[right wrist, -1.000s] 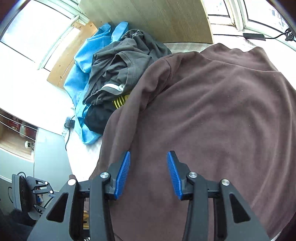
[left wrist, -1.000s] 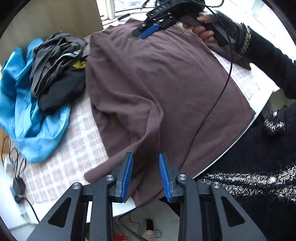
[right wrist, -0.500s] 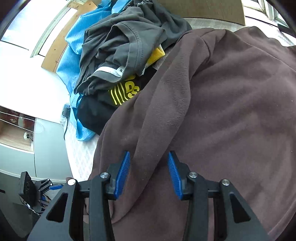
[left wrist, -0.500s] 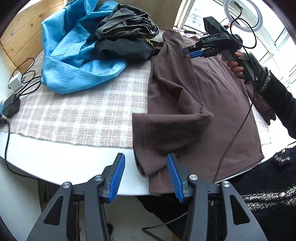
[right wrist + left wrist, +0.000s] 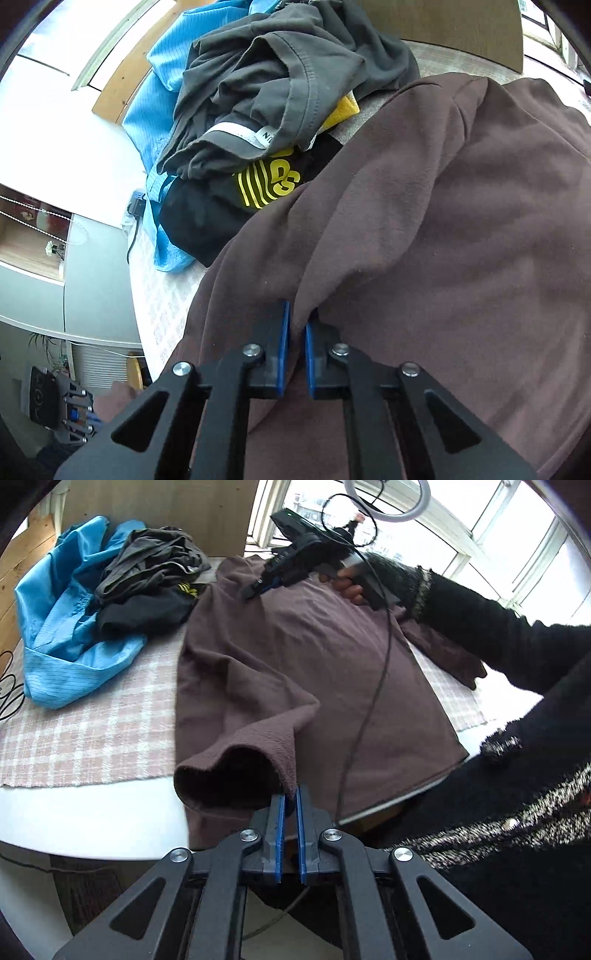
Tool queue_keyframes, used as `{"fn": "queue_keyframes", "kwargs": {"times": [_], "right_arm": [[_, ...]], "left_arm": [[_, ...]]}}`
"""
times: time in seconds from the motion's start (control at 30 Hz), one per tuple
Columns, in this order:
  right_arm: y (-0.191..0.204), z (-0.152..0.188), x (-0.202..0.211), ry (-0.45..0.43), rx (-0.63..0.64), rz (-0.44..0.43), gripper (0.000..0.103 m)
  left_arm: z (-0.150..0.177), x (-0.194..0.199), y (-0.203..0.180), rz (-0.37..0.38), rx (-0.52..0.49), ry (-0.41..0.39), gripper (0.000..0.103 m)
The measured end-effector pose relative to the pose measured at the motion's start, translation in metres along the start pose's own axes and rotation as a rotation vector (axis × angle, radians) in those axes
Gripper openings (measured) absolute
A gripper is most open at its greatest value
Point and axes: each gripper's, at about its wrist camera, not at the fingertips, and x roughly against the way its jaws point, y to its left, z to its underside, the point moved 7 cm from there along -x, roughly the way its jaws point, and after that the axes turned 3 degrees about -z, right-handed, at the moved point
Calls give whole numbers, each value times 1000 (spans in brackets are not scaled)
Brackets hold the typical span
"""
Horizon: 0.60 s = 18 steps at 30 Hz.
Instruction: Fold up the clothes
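Observation:
A brown fleece top [image 5: 306, 657] lies spread on the checked cloth [image 5: 85, 723] of a white round table. Its near sleeve cuff [image 5: 236, 768] is lifted at the table's front edge. My left gripper [image 5: 290, 797] is closing, its blue pads pinching the cuff's edge. My right gripper [image 5: 297, 321] is closing too, with a ridge of the brown top [image 5: 424, 229] near the shoulder squeezed between its pads. In the left wrist view the right gripper [image 5: 255, 589] shows at the far collar end, held by a hand in a black sleeve.
A heap of other clothes sits at the far left: a blue shirt [image 5: 66, 627], a grey garment [image 5: 280, 74] and a black one with yellow print [image 5: 266, 184]. A black cable [image 5: 373, 701] crosses the top. The person's dark jacket [image 5: 517, 812] fills the right.
Both grippers went from open to pinched on the brown top. The left one came in on the sleeve cuff and lifted it; the right one dropped onto a fold by the shoulder.

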Motion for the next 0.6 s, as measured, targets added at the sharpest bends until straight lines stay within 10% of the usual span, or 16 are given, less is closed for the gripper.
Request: {"fn": "queue_keyframes", "kwargs": {"times": [0.13, 0.33, 0.47, 0.6], "right_arm": [[-9, 2, 7, 0, 0, 27, 8], [-8, 3, 5, -1, -1, 28, 12], [-10, -1, 7, -15, -13, 29, 40], [-9, -7, 12, -50, -32, -3, 40]], "left_arm": [[38, -12, -5, -24, 38, 114, 26], [0, -18, 50, -93, 207, -7, 43], [-17, -57, 71, -91, 244, 36, 43], [-8, -82, 71, -83, 231, 112, 38]]}}
